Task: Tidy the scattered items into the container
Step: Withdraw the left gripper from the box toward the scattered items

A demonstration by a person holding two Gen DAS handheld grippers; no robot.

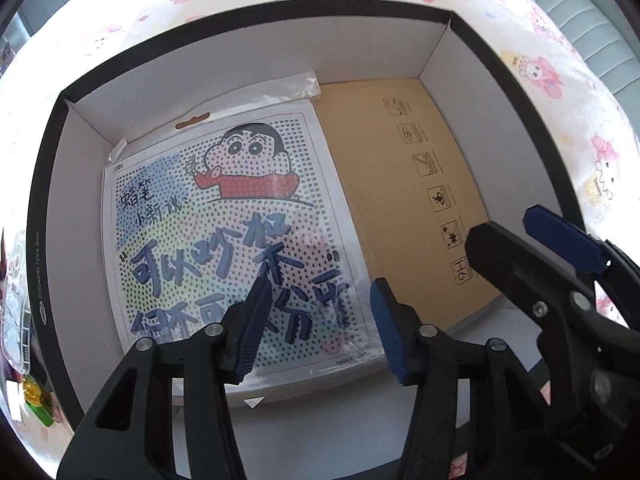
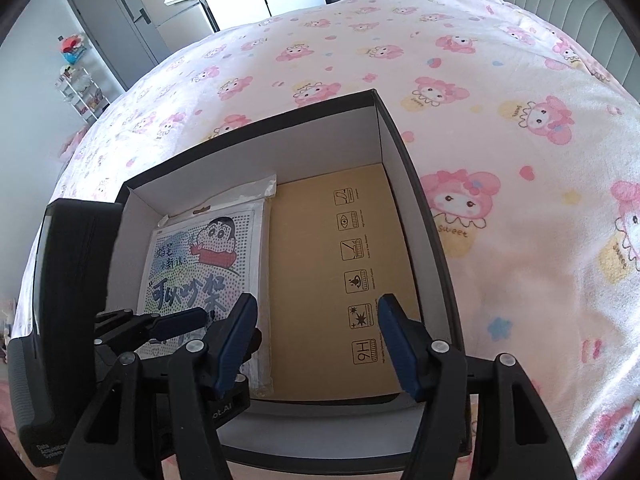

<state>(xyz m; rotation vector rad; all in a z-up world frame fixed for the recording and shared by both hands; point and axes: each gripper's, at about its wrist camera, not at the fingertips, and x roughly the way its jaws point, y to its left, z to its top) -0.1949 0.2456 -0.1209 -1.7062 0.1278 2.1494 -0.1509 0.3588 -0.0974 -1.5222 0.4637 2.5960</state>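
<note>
Both grippers, left [image 1: 320, 328] and right [image 2: 316, 344], hover with ribbed blue fingers apart, gripping nothing. Flat in the rectangular black box [image 2: 404, 148], on its left side, lies the glossy plastic-wrapped cartoon sheet [image 1: 236, 216] beside a tan cardboard panel [image 1: 400, 200].

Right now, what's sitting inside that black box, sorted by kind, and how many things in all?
Cartoon bead-art kits in clear plastic bags: 1, lying flat on the left side of the box.
Flat brown cardboard packages with printed icons: 1, lying flat on the right side, beside the kit.
Total: 2
Both grippers, left and right, are open and hold nothing.
</note>
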